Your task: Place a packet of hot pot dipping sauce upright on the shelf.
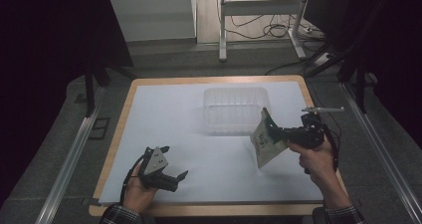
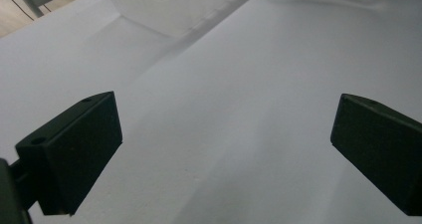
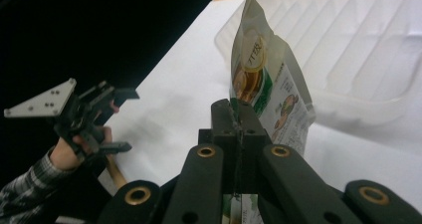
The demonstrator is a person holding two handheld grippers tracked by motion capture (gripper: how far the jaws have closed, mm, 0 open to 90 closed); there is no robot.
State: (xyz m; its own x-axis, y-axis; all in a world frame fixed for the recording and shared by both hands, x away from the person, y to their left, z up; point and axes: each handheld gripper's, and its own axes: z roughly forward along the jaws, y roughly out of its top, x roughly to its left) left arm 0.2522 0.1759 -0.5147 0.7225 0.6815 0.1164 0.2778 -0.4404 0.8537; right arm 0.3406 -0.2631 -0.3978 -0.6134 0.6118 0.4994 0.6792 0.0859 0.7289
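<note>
A white, green and yellow snack pouch [image 1: 264, 140] hangs in the air just in front of a clear plastic bin [image 1: 236, 109]. My right gripper [image 1: 276, 133] is shut on the pouch's edge, and the right gripper view has the two black jaws pressed together on the pouch [image 3: 263, 92] with the bin [image 3: 358, 50] behind it. My left gripper [image 1: 175, 177] rests low at the front left of the table, open. Its two black pads [image 2: 74, 149] stand far apart over the bare white sheet, with nothing between them.
A white sheet [image 1: 164, 119] covers the wood-edged table [image 1: 115, 134]. Metal rails [image 1: 74, 149] run along both sides. Beyond the far edge stand a desk frame [image 1: 261, 15] and loose cables on the floor. The left hand and its gripper [image 3: 82, 114] appear across the sheet.
</note>
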